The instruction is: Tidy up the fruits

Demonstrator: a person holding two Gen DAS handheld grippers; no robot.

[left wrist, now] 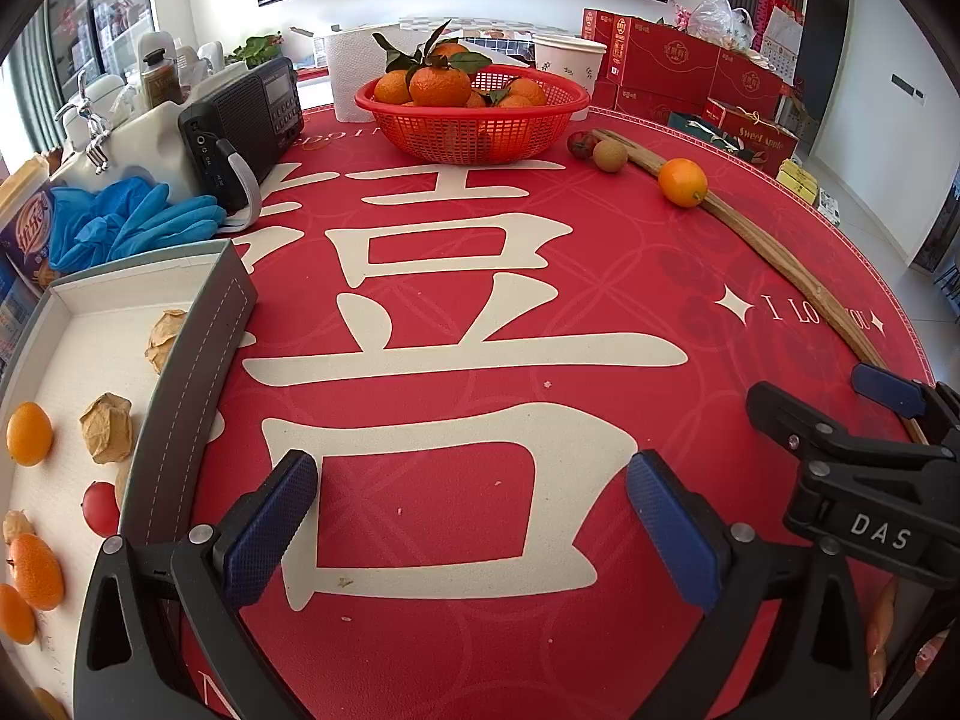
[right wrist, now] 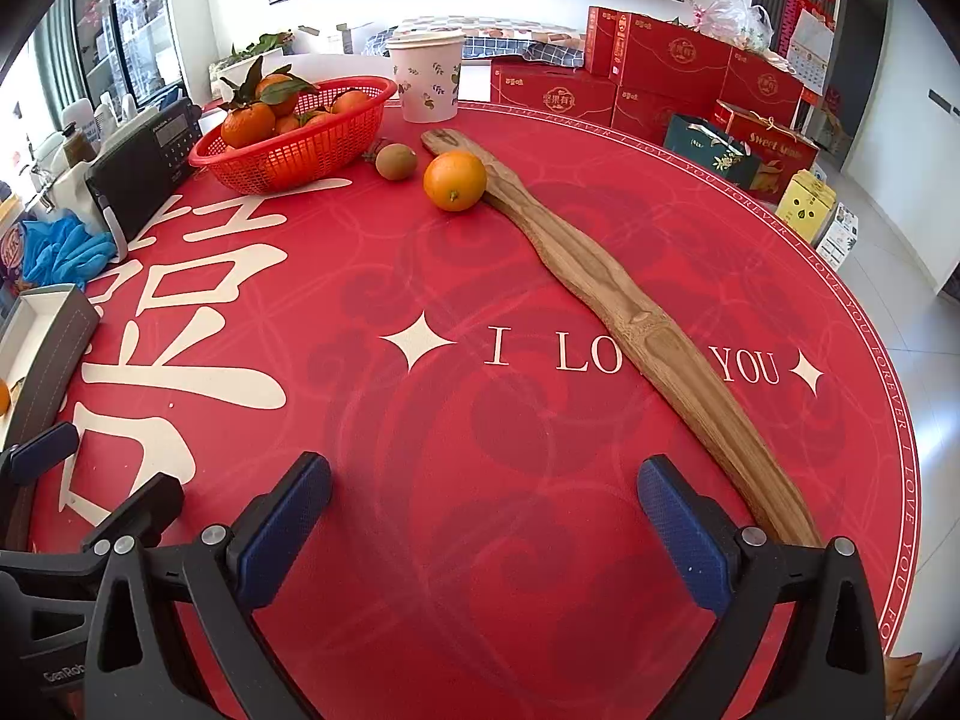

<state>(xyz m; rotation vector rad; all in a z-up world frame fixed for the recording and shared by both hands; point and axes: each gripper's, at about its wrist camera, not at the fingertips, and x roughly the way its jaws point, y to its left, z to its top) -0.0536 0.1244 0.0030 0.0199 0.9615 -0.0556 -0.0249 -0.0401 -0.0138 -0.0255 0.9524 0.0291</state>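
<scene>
A loose orange (right wrist: 454, 180) (left wrist: 683, 182) lies far across the red table beside a kiwi (right wrist: 396, 161) (left wrist: 609, 155) and a small red tomato (left wrist: 580, 144). A red basket (left wrist: 471, 131) (right wrist: 300, 153) of leafy tangerines stands behind them. At the left a white-lined box (left wrist: 78, 360) holds small oranges (left wrist: 29, 433), papery husked fruits (left wrist: 108, 427) and a red tomato (left wrist: 101, 507). My left gripper (left wrist: 474, 531) is open over the table, empty. My right gripper (right wrist: 483, 531) is open too, nothing between its fingers; it also shows in the left wrist view (left wrist: 840, 420).
A long wooden slat (right wrist: 624, 324) runs diagonally from the orange toward my right gripper. A black radio (left wrist: 243, 126), blue gloves (left wrist: 138, 222), a paper roll (left wrist: 354, 75) and a paper cup (right wrist: 427, 78) stand at the table's far side. Red gift boxes (right wrist: 672, 78) are stacked beyond.
</scene>
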